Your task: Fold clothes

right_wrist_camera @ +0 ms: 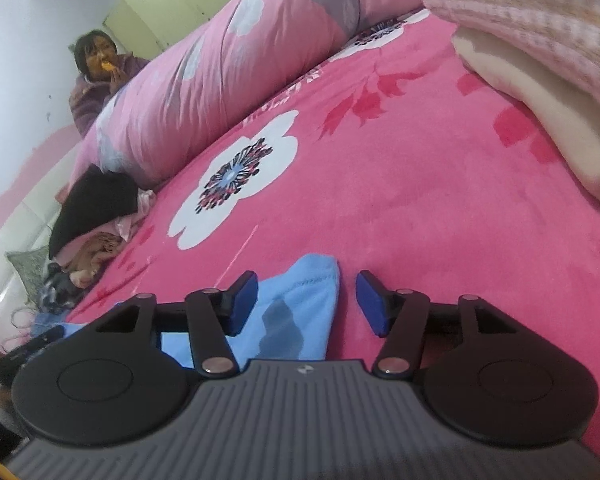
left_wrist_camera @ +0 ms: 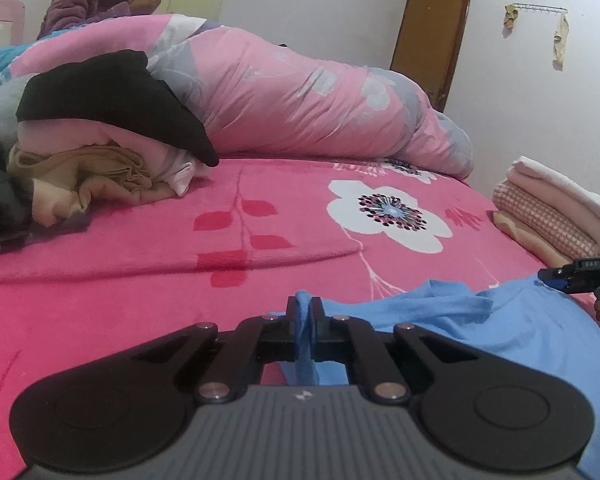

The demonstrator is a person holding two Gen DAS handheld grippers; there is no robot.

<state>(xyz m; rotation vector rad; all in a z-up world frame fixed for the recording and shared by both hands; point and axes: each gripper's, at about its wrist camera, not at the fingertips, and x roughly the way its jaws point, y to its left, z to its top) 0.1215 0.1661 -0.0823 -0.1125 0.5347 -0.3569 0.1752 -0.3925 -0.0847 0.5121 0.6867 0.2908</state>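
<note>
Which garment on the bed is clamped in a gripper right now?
The light blue garment: the left gripper is shut on a fold of it. The messy pile and folded stack lie untouched.

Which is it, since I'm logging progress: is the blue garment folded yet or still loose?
Still loose. The blue garment lies rumpled on the pink bedspread, one edge bunched upright in the left gripper.

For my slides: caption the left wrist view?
Left gripper pinches a blue garment on the pink bed.
</note>
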